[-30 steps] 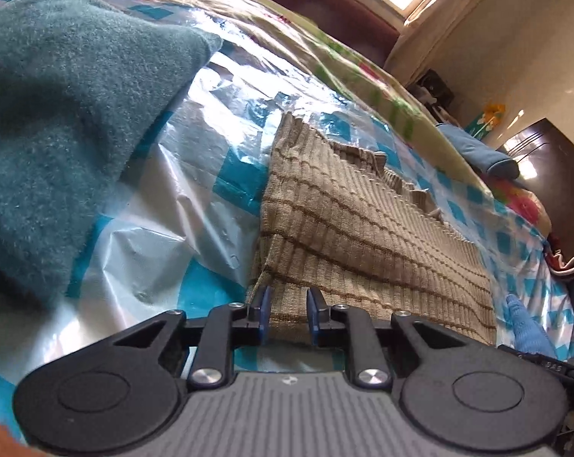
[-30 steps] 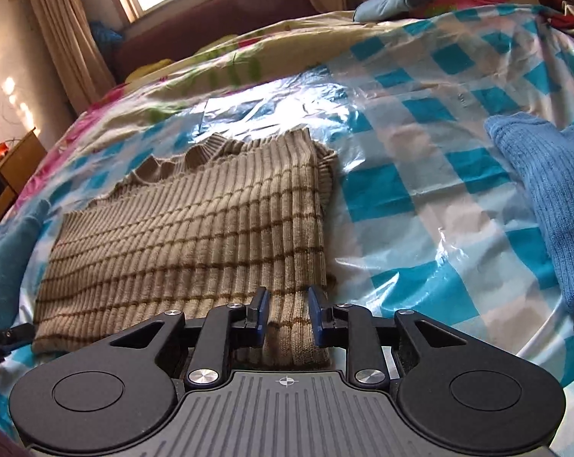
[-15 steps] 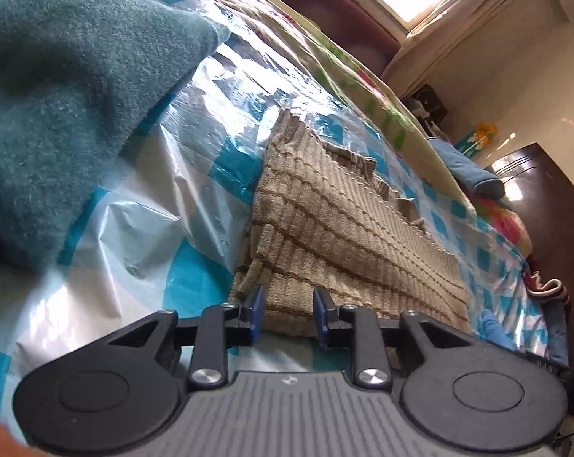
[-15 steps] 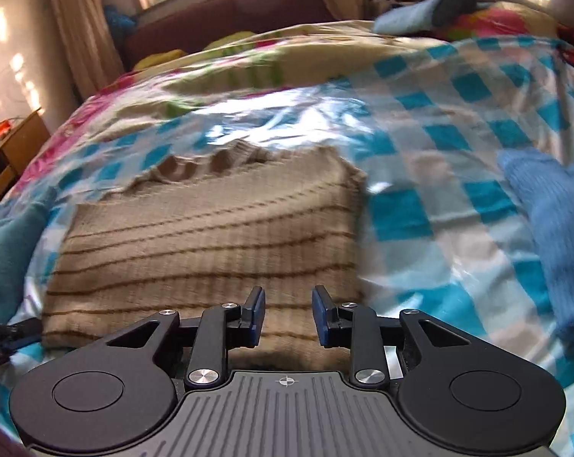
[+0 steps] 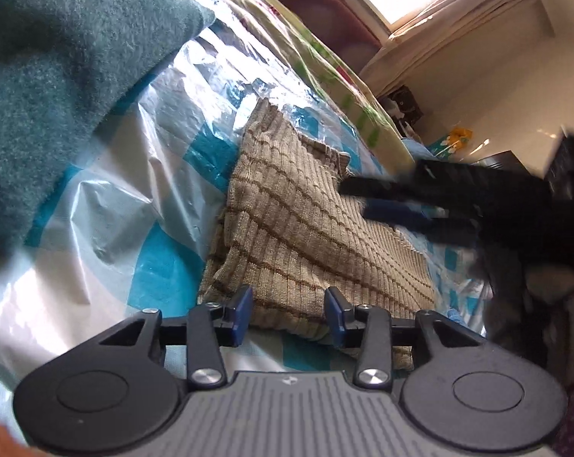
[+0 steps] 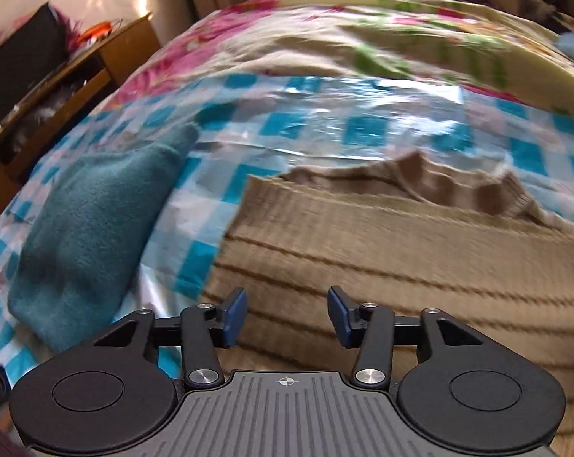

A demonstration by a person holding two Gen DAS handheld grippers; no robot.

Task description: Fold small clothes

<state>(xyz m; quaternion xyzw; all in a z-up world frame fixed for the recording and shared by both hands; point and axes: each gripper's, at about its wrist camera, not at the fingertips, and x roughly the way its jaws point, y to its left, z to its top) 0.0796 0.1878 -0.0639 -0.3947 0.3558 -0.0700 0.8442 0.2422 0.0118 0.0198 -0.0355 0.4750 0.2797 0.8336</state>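
Note:
A beige ribbed sweater (image 5: 306,236) with thin brown stripes lies folded on the blue-and-white checked plastic sheet (image 5: 108,228) over the bed. My left gripper (image 5: 289,318) sits at the sweater's near edge. Its jaws are opening, and the edge lies between the pads without being pressed. My right gripper (image 6: 287,316) hovers over the sweater (image 6: 401,259) with its jaws opening and nothing between them. In the left wrist view the right gripper (image 5: 357,200) shows blurred, reaching in from the right above the sweater's far part.
A thick teal cloth (image 5: 58,76) lies left of the sweater, also in the right wrist view as the teal cloth (image 6: 96,236). A floral quilt (image 6: 325,38) covers the far bed. A wooden cabinet (image 6: 58,87) stands at the bed's left.
The left jaws have spread apart at the sweater's edge. The right gripper has swept left across the sweater with its jaws widening; the blue cloth left its view and the teal cloth came in.

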